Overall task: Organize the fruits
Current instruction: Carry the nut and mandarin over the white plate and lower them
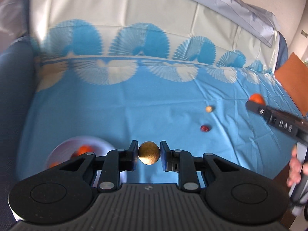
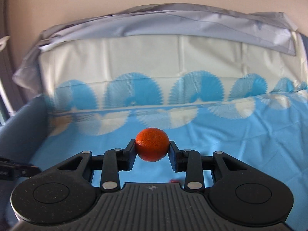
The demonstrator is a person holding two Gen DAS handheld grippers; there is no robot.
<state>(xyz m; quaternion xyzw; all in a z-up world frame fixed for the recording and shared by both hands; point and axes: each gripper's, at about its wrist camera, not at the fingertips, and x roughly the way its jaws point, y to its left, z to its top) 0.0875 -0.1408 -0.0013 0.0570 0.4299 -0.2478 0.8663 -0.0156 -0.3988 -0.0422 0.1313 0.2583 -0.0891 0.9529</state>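
Note:
My left gripper [image 1: 149, 155] is shut on a round golden-brown fruit [image 1: 149, 153], held above the blue cloth. A white plate [image 1: 63, 150] with orange fruits [image 1: 83, 149] lies just to its lower left, partly hidden by the gripper. My right gripper [image 2: 152, 150] is shut on an orange fruit [image 2: 152, 144], held above the cloth; it also shows in the left wrist view [image 1: 256, 104] at the right, with the orange [image 1: 257, 98]. A small beige fruit [image 1: 209, 108] and a small dark red fruit [image 1: 205, 128] lie on the cloth.
A blue and white patterned cloth [image 1: 134, 105] covers the surface and runs up a backrest. Grey fabric [image 2: 173, 19] drapes over the top. An orange-brown board [image 1: 290, 77] stands at the right edge. A blue padded side [image 1: 11, 96] rises at the left.

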